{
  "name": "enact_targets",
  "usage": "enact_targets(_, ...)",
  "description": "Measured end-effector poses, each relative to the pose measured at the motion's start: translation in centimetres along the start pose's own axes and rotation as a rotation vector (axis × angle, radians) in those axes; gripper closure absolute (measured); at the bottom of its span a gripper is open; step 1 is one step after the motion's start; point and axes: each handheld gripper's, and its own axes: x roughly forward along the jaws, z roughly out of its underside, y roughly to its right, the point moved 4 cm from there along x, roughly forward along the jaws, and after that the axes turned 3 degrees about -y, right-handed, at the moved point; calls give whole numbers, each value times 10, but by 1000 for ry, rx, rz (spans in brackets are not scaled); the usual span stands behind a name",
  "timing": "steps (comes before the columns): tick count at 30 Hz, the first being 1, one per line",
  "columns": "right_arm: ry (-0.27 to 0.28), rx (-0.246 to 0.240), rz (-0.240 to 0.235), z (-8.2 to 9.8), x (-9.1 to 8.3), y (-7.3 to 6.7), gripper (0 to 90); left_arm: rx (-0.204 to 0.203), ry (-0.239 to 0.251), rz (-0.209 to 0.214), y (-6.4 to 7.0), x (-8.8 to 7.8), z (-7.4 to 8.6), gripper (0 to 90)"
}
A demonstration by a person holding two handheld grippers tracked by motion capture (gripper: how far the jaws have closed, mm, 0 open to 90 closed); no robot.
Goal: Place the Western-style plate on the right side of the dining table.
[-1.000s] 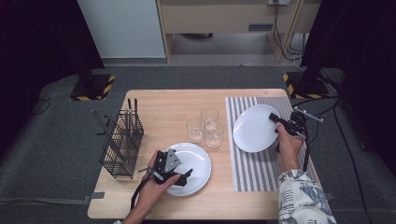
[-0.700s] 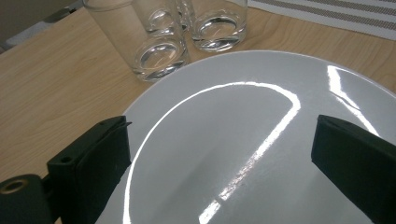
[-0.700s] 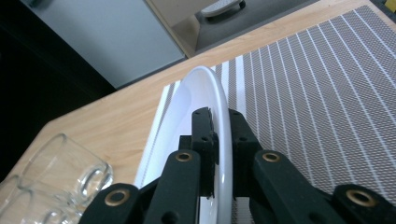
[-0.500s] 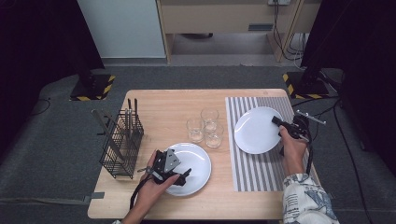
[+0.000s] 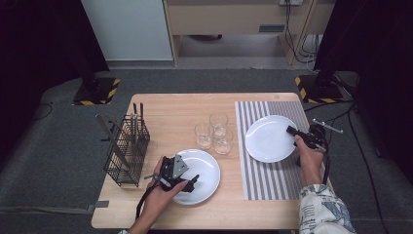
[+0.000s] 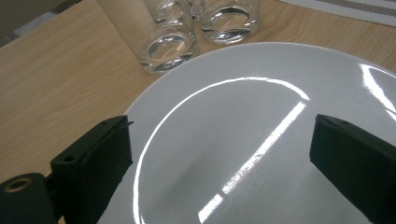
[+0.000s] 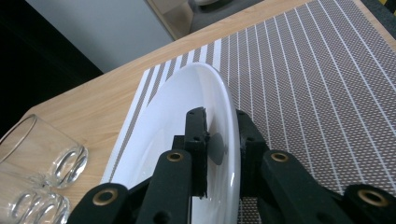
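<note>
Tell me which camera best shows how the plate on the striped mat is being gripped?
The right gripper view: the right gripper has its jaws either side of the white plate rim, on the striped placemat. The high view shows that plate whole but small.

A lab or recording studio — black curtains (image 5: 44,53) flank the wooden tabletop (image 5: 185,109), hazard-striped stand bases (image 5: 95,91) sit on grey carpet (image 5: 58,141), and cables (image 5: 297,29) trail by a cabinet (image 5: 234,14).
</note>
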Motion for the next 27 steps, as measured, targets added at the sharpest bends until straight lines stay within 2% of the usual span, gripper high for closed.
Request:
enact_targets(3,-8,24,-25,2,1,4,787,1,0,1,1,1,0,50)
enact_targets(9,-32,9,-20,4,2,9,763,8,-3,-5,2,-1,0,50)
enact_targets(18,-73,-5,-13,10,1,19,733,-7,-15,3,1,0,2,50)
enact_targets(22,-83,13,-32,11,2,22,732,-10,-17,5,0,0,3,50)
enact_targets(27,-94,-5,-41,10,1,24,731,-7,-21,2,0,-1,4,49)
